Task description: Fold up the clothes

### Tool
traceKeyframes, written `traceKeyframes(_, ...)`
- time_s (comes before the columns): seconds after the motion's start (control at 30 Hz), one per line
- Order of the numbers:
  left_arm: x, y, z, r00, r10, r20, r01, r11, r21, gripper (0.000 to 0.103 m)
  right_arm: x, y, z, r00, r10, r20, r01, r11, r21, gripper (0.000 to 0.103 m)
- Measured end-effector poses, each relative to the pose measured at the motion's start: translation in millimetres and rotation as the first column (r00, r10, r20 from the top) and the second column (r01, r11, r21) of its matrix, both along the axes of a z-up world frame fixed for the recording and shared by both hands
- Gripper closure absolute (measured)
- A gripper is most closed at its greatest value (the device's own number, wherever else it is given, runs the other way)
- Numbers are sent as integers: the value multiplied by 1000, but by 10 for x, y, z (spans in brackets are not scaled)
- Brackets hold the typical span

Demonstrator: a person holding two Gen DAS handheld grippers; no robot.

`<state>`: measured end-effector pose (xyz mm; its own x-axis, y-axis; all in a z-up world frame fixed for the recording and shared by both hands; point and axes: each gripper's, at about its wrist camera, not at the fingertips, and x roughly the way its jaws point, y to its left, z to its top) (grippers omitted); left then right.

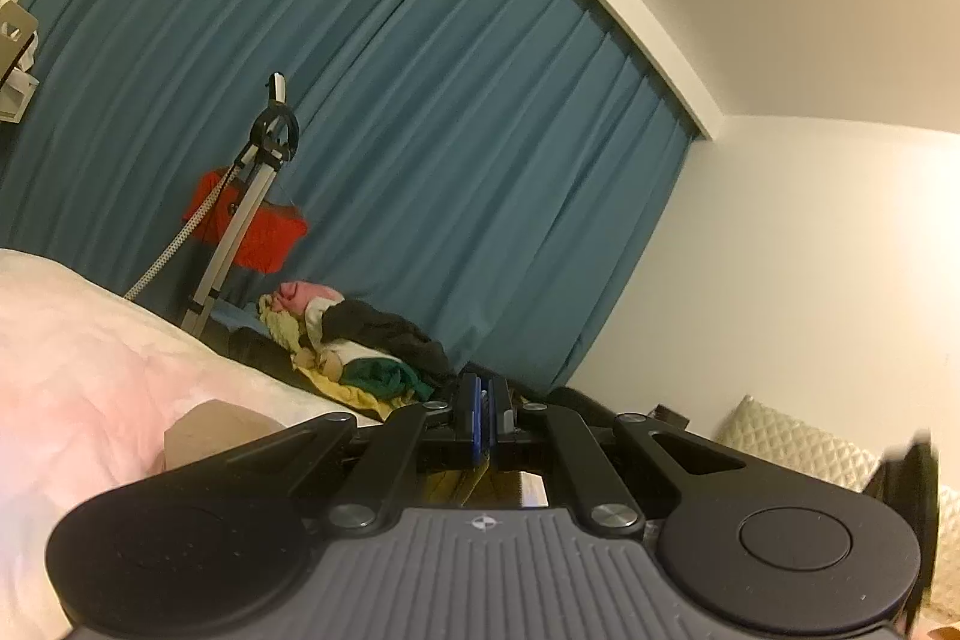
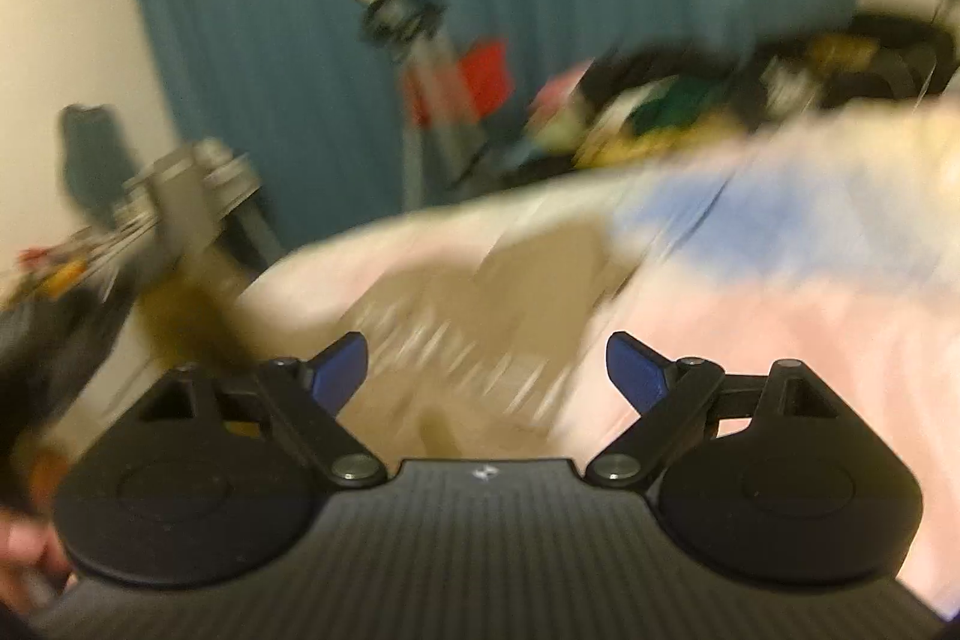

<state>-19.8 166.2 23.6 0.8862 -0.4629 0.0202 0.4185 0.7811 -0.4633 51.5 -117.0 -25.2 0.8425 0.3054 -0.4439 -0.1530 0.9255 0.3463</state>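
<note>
My left gripper (image 1: 483, 415) is shut, its blue pads pressed together. Olive-yellow cloth (image 1: 465, 487) shows just below them through the linkage. In the blurred right wrist view an olive garment (image 2: 186, 322) hangs at the left under a grey blurred shape, so the left gripper appears to hold it. A tan garment (image 1: 216, 430) lies flat on the pink bed cover (image 1: 90, 370). My right gripper (image 2: 486, 370) is open over that tan garment (image 2: 480, 292), with nothing between its blue fingertips (image 2: 339, 370).
A pile of mixed clothes (image 1: 360, 340) lies at the bed's far end, before a teal curtain (image 1: 420, 100). A tripod (image 1: 240, 220) with something red stands beside it. A quilted pillow (image 1: 792, 448) is at the right. A blue patch (image 2: 720, 220) marks the bed cover (image 2: 780, 340).
</note>
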Motion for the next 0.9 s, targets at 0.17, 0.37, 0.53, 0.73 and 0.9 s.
traceKeyframes(0.17, 42, -58, -54, 999, 24, -33, -23, 999, 41, 101, -120, 197, -273, 1000, 10, 29, -12, 998, 67, 15)
traceKeyframes(0.37, 71, 8, -113, 990, 92, -103, -84, 993, 77, 101, 108, 293, -602, 990, -121, -67, 109, 980, -168, 15)
traceKeyframes(0.53, 93, 8, -210, 974, 93, -206, -64, 988, 142, 101, 126, -233, -947, 915, -343, -212, 351, 936, 0, 15)
traceKeyframes(0.73, 117, -214, -386, 949, 96, -301, 0, 952, 305, 100, 129, -441, -771, 915, -399, -64, 403, 909, 109, 15)
traceKeyframes(0.9, 136, -374, -554, 919, 114, -377, 60, 906, 420, 85, 138, -450, -783, 931, -358, -76, 365, 921, 138, 15)
